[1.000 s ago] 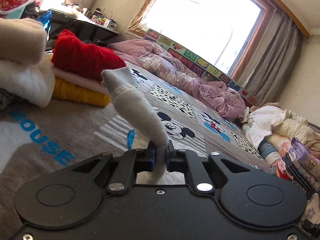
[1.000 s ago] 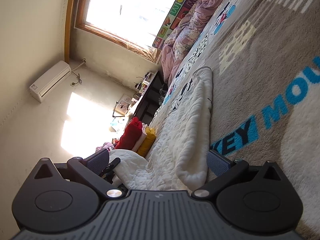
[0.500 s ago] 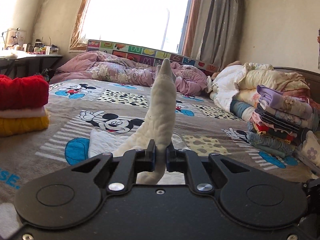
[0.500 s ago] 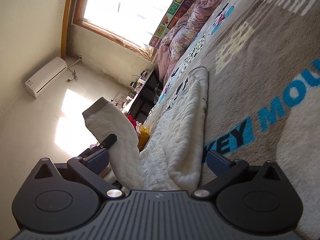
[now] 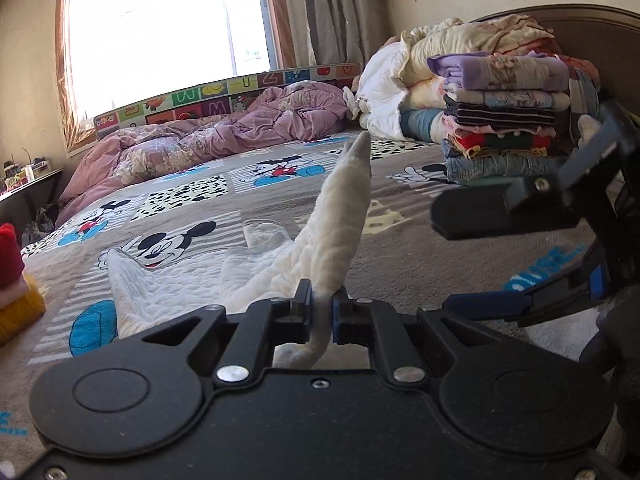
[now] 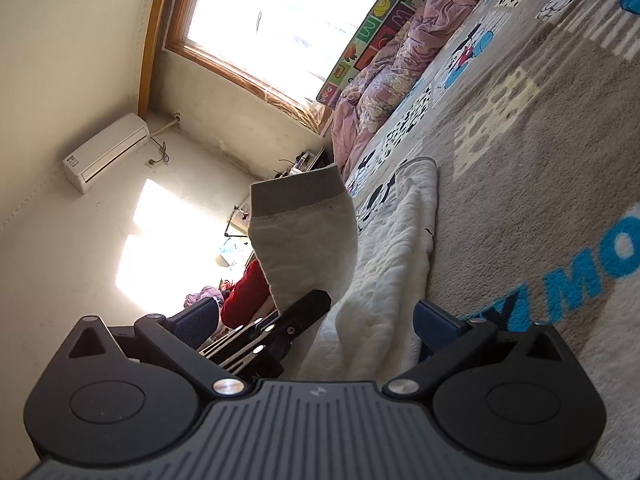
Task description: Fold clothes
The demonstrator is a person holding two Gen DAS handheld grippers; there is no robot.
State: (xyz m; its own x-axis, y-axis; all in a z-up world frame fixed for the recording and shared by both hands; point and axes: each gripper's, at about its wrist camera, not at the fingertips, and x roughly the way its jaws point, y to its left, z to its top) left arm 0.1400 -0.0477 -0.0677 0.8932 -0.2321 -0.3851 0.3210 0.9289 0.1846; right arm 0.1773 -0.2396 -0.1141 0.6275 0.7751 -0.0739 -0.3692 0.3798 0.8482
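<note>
Our left gripper [image 5: 321, 312] pinches the white garment's [image 5: 336, 224] sleeve upright. Our right gripper [image 6: 316, 322] hangs spread over the blanket [image 6: 540, 168].

Garment [image 5: 192, 280] on bed [image 5: 420, 248], folded stack [image 5: 504, 120] right.

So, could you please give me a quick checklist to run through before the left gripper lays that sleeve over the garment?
1. Left gripper shut on the white sleeve: ok.
2. Sleeve lifted off the bed, cuff up: ok.
3. Body of the white garment lying flat on the Mickey blanket: ok, a few wrinkles.
4. Right gripper open and holding nothing: ok.
5. Right gripper beside the garment, ready to pin it: ok.
6. Far sleeve already folded: cannot tell.
</note>
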